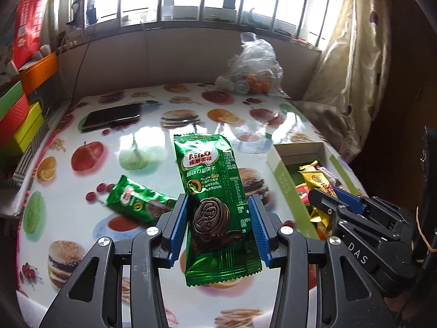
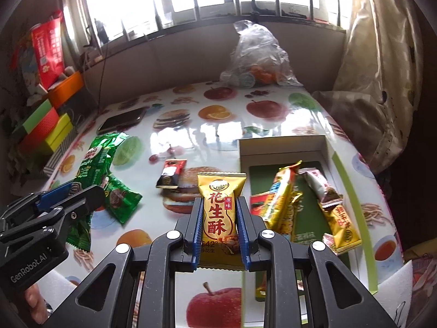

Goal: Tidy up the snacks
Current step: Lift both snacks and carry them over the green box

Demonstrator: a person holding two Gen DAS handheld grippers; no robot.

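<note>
Two green biscuit packets show in the left wrist view. Our left claw (image 1: 218,218) grips the nearer green packet (image 1: 211,191) between its blue pads, lengthwise and lifted off the surface (image 1: 153,142), with the printed chocolate biscuit sitting right between the fingers. The second green packet (image 1: 139,201) lies flat on the fruit-and-burger patterned cloth just left of the claw. A dark phone (image 1: 112,117) rests near the far left edge, and a clear plastic bag (image 1: 252,68) stands at the far side below the window. To the right we see an open box (image 1: 289,186) with yellow wrappers inside, and our right claw (image 1: 325,205) reaches in over its near end.

From the right wrist view, our right claw (image 2: 220,221) is clenched on a yellow peanut crisp packet (image 2: 220,207), held upright above the surface (image 2: 207,136), just left of the open box (image 2: 281,143). Inside the box lie several gold and pale wrapped snacks (image 2: 284,205), overlapping one another. A small black and red sachet (image 2: 170,175) lies on the cloth beyond the held packet. At the left, our left claw (image 2: 73,194) carries its green packet (image 2: 95,161), partly overlapping the other green packet (image 2: 121,199) lying beside it. The phone (image 2: 123,121) and plastic bag (image 2: 256,60) sit at the far end.
</note>
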